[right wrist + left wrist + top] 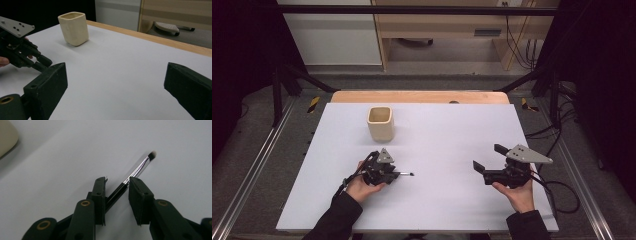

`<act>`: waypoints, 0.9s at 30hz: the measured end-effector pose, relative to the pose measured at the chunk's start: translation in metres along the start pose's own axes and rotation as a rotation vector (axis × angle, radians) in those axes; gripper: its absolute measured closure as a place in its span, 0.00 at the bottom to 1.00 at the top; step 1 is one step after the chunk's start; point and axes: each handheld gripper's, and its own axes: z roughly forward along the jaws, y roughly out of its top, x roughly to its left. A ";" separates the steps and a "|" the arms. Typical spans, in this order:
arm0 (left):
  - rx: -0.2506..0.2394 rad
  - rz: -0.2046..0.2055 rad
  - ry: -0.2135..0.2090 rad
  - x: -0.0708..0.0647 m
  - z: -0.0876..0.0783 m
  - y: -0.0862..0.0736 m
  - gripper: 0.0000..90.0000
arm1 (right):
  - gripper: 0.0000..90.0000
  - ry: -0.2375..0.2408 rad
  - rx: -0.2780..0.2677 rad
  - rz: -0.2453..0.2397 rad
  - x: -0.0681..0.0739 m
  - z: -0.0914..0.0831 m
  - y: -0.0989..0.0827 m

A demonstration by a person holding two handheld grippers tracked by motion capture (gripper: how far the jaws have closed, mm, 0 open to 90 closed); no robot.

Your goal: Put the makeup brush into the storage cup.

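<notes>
A thin makeup brush [406, 174] with a black handle, silver ferrule and dark tip lies on the white table [447, 200], tip pointing right. My left gripper [396, 174] reaches over its handle. In the left gripper view the brush [140, 167] runs slantwise between the jaws of the left gripper [117, 181], with a gap still showing beside it. A cream square cup [379, 122] stands upright behind the left gripper. My right gripper [488, 157] hovers at the right, open wide, nothing between its jaws [115, 72]. The cup [73, 28] and the left gripper [40, 62] also appear in the right gripper view.
The table's wooden far edge [419, 96] runs behind the cup. Black frame bars [292, 75] stand off the table's left and right corners. Cables [562, 195] trail from the right gripper over the table's right edge. A cream corner of the cup [6, 137] sits at upper left.
</notes>
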 end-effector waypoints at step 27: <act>0.058 0.033 -0.033 -0.003 -0.007 0.001 0.88 | 0.06 0.003 0.000 -0.010 0.001 -0.002 0.001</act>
